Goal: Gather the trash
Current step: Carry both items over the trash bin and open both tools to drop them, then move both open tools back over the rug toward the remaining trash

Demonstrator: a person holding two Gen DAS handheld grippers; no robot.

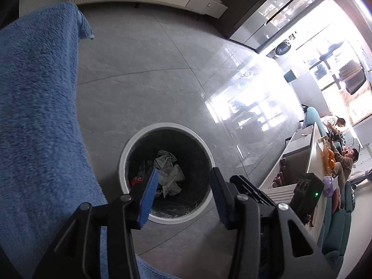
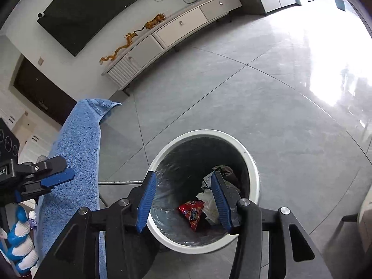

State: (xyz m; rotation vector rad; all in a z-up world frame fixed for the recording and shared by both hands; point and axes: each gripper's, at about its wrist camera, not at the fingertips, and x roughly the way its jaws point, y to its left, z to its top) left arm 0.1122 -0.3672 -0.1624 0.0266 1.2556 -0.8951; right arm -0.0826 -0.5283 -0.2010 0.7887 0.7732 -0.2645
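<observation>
A round white trash bin (image 1: 200,139) with a dark liner stands on the grey floor; it also shows in the right wrist view (image 2: 252,162). Inside lie crumpled white paper (image 1: 171,174), also seen in the right wrist view (image 2: 209,200), and a red snack wrapper (image 2: 191,212), seen in the left wrist view (image 1: 134,181) too. My left gripper (image 1: 183,186) is open and empty above the bin. My right gripper (image 2: 182,188) is open and empty above the bin. The left gripper (image 2: 58,177) also shows at the left of the right wrist view.
A blue towel (image 1: 39,116) covers a table edge at the left, also in the right wrist view (image 2: 76,151). A white TV cabinet (image 2: 176,25) stands along the far wall. A long counter (image 1: 316,162) and two seated people (image 1: 344,158) are at the right.
</observation>
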